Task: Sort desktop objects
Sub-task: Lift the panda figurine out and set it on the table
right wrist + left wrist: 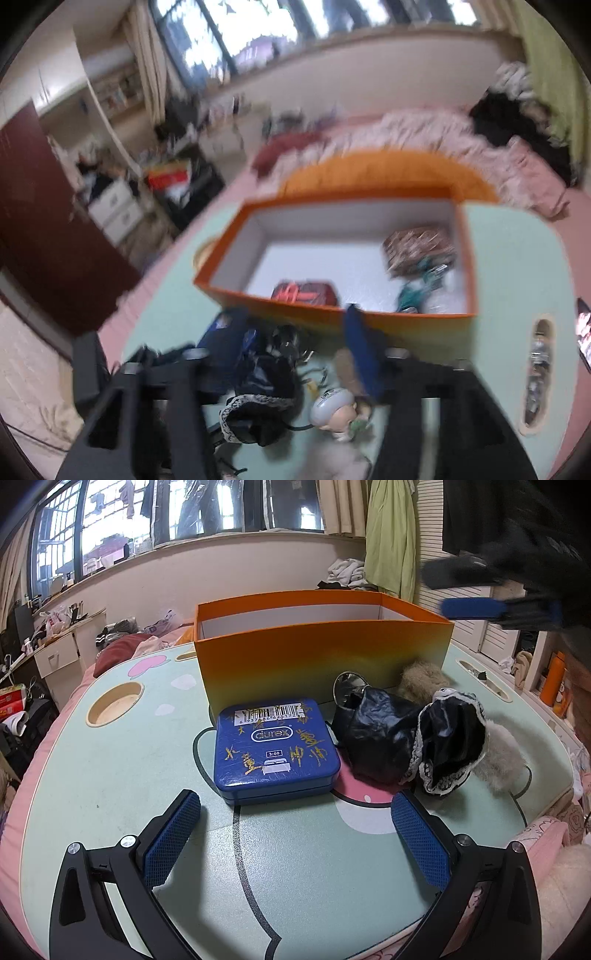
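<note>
Our left claw (295, 834) hangs open and empty, the blue tin (276, 751) lying flat on the table (110, 775) just ahead between its fingers. Our right claw (469, 590), open and empty, hovers farther off, above the orange box (321, 657).

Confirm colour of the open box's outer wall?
Orange box, fading yellowish toward its base; clearest in left wrist view.

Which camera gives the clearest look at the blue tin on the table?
The left wrist view. The blue tin lies sharp and unobstructed on the table, lid up, in front of the orange box. In the right wrist view it is only a blurred blue patch, partly hidden behind that camera's own gripper.
</note>
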Demonstrator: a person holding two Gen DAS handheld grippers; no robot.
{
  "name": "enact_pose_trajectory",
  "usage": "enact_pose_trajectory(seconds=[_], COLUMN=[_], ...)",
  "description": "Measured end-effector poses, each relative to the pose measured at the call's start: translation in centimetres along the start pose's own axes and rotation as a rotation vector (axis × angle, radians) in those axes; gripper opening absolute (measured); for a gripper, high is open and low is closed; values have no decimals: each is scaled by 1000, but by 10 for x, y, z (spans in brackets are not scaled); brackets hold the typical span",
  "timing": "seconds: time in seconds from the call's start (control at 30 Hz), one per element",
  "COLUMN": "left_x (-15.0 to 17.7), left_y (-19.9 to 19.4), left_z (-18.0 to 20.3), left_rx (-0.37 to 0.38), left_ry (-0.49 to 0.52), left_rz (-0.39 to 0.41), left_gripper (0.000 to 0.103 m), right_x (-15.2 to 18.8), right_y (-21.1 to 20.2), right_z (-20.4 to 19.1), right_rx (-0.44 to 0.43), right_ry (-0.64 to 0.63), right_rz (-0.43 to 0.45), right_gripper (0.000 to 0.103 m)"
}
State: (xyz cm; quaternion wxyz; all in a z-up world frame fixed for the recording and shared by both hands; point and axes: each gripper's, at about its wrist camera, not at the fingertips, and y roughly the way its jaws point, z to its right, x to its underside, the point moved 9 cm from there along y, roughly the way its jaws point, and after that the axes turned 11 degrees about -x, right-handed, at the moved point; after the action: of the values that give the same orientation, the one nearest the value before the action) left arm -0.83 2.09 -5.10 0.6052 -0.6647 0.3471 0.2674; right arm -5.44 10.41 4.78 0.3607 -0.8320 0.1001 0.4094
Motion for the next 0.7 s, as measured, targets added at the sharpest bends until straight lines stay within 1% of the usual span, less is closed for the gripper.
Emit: enact_pose_trajectory(seconds=[0.07, 0.13, 0.3, 0.37, 0.43, 0.47, 0.5, 0.57, 0.63, 0.7], left_x=[0, 0, 0, 0, 0, 0, 0, 0, 0, -1], left_y=[0, 0, 0, 0, 0, 0, 0, 0, 0, 0], left_z=[0, 0, 0, -1, 0, 0, 0, 0, 1, 1], left_rx=[0, 0, -1, 0, -1, -1, -2, -3, -1, -1], left_ry=[0, 0, 0, -1, 0, 0, 1, 2, 0, 0], left_rz=[0, 0, 0, 0, 0, 0, -2, 0, 2, 2], left_gripper=[103, 103, 103, 103, 103, 103, 103, 103, 103, 103], right_x=[11, 28, 76, 102, 122, 133, 138, 131, 123, 110], right_y=[-17, -27, -45, -50, -45, -37, -30, -17, -5, 7], right_z=[4, 8, 4, 4, 6, 10, 13, 13, 11, 10], right_rx=[63, 95, 78, 107, 115, 113, 110, 107, 92, 83], right_ry=[-36, -65, -130, -157, -150, -137, -128, -139, -141, -145], right_rz=[24, 18, -16, -50, -107, -158, -187, -157, -154, -119], right_gripper=[63, 63, 63, 61, 41, 26, 20, 19, 17, 15])
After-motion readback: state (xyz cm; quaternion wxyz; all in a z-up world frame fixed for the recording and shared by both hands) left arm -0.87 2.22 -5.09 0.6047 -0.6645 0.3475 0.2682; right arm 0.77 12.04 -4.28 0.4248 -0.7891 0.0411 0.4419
